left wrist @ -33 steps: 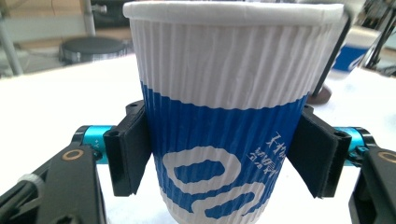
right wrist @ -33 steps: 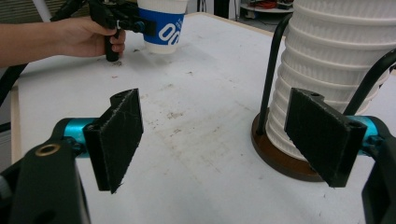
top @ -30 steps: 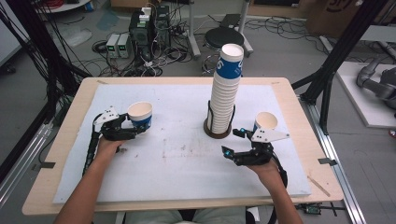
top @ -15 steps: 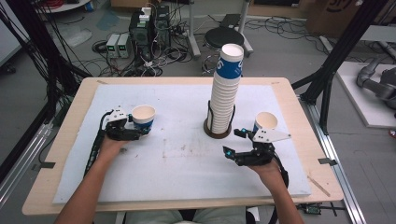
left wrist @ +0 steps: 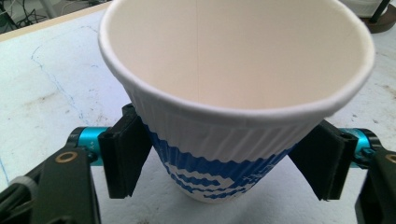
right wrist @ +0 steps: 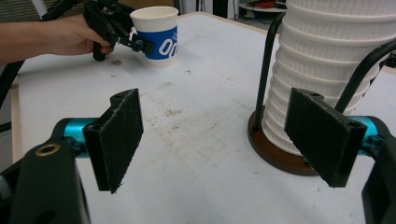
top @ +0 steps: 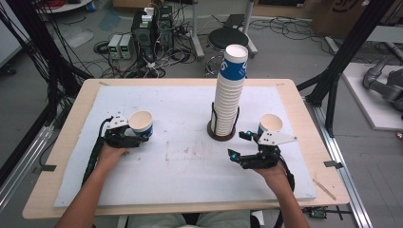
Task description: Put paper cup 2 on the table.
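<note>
While an empty blue-and-white paper cup (left wrist: 233, 112) stands upright near the table's (top: 190, 95) left edge, it is bracketed low on its ribbed sleeve by the left gripper (top: 124, 137), whose pads appear to touch without denting it. Light, thin-walled and easily crushed, it is best held gently below the rolled rim. The right gripper (right wrist: 224, 140) is held wide open, empty, beside the cup stack (top: 229, 95).
</note>
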A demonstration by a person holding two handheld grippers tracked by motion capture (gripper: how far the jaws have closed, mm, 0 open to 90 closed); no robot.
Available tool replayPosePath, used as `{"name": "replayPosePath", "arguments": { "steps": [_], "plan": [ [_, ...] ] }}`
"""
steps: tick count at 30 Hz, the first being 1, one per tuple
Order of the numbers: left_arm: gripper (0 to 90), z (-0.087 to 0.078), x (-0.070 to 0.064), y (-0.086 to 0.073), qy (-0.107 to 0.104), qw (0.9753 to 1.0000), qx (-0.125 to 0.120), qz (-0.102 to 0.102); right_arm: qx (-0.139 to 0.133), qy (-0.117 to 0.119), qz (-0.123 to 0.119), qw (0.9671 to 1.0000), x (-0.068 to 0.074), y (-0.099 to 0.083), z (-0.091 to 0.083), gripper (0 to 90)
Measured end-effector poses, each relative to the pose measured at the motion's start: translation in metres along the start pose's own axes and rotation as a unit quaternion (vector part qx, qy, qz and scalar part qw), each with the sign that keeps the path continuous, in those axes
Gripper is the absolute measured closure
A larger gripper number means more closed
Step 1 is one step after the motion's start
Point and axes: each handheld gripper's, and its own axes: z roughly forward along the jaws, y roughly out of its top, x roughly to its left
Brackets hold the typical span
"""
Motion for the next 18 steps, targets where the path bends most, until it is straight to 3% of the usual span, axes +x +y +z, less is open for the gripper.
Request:
{"name": "replayPosePath", "arguments": {
  "steps": [4, 18],
  "plan": [
    [17.6, -0.001, 0.000, -0.001, 0.012, 0.9998, 0.001, -0.016, 0.000, -0.002, -0.002, 1.0000, -0.001, 0.000, 0.000, 20.0],
    [17.8, -0.022, -0.002, -0.012, 0.006, 0.9993, 0.012, -0.035, 0.001, -0.003, -0.004, 1.0000, -0.002, -0.001, -0.001, 20.1]
  ]
}}
